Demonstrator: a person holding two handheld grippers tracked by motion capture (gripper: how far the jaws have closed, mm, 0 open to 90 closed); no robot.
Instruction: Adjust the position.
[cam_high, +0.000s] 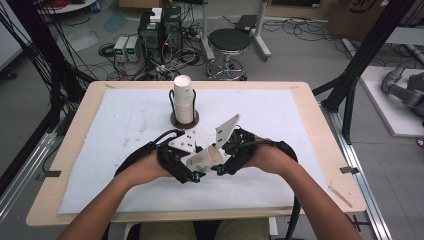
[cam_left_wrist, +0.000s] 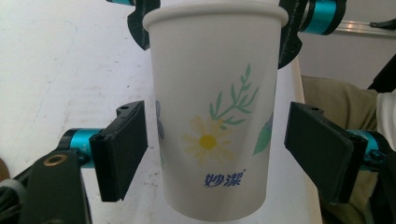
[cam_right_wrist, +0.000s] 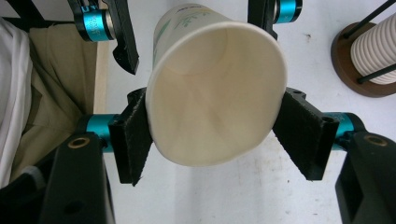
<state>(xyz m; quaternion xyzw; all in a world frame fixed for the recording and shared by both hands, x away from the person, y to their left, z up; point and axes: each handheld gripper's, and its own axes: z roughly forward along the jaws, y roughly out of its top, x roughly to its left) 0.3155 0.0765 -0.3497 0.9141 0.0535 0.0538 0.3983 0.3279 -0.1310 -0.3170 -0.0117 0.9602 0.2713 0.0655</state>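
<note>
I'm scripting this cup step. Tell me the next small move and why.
Probably close the left gripper gently on the paper cup: its jaws flank the lower body with gaps both sides, while the right gripper alone pinches the rim, squashing it oval.

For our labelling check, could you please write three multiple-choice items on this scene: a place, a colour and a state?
1. Where is the stack? A beyond the cup; B at the table's left edge; C on the floor.
2. The flower centre is: A red; B yellow; C blue.
3. Which jaws clamp the cup? A left; B right; C neither.

1 A: it stands mid-table, behind the cup.
2 B: the daisy's middle is yellow.
3 B: the right gripper squeezes the rim oval, while the left gripper leaves gaps.
</note>
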